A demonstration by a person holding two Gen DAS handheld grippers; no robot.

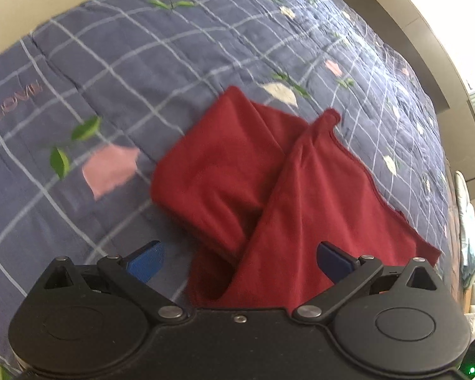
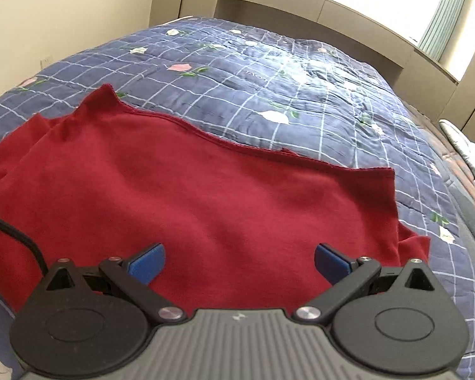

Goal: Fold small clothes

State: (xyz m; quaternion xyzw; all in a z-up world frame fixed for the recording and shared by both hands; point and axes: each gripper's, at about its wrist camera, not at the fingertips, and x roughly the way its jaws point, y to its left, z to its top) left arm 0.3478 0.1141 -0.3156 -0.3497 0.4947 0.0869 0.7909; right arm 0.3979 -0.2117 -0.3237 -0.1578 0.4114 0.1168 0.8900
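A dark red garment [image 1: 237,171] lies on the bed, partly folded, with one flap laid diagonally over the rest. My left gripper [image 1: 239,261] hovers above its near edge, open, blue pads wide apart with nothing between them. In the right wrist view the same red garment [image 2: 205,196] spreads wide and fairly flat, its hemmed edge running across the far side. Over the cloth's near part, my right gripper [image 2: 239,261] is open too, and holds nothing.
The bed is covered by a blue checked quilt [image 2: 269,79] with pink and white flowers. A beige wall [image 2: 63,15] is at the left, a headboard shelf [image 2: 332,9] and a window behind. A black cable [image 2: 19,237] crosses the cloth at left.
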